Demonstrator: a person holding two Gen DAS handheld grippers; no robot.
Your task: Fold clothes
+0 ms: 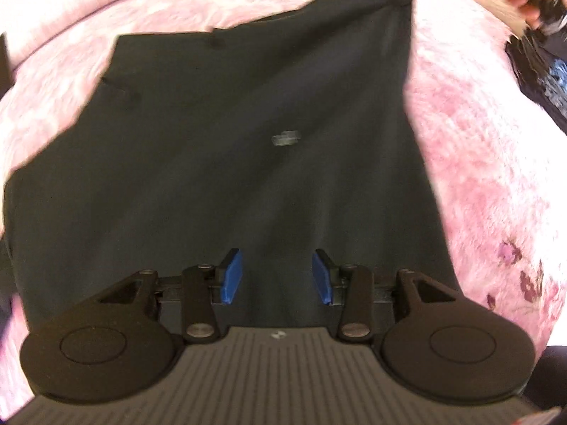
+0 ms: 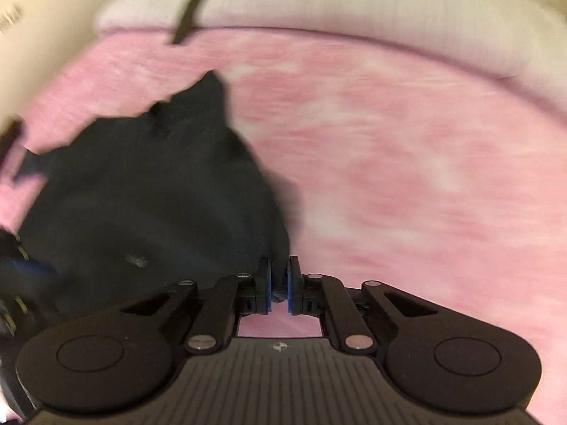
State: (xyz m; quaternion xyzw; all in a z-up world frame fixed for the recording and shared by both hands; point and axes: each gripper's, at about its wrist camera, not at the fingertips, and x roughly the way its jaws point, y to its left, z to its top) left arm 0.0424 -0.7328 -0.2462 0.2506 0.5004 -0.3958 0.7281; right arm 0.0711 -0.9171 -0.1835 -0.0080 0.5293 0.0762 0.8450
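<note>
Dark garment (image 1: 230, 148) spread on pink fleecy blanket (image 1: 478, 148), filling the centre of the left wrist view. Small pale mark (image 1: 286, 139) near its middle, possibly a logo; too blurred to read.

Left gripper (image 1: 277, 276): blue pads wide apart, hovering over the cloth at 6 o'clock, nothing between them.

Right gripper (image 2: 279, 279): pads narrow, pinching a fold of the garment (image 2: 149, 194). Seen from the left at 1 o'clock, gripping the far corner.

Right wrist view motion-smeared; white bedding (image 2: 336, 7) at 12 o'clock, wall writing illegible.
</note>
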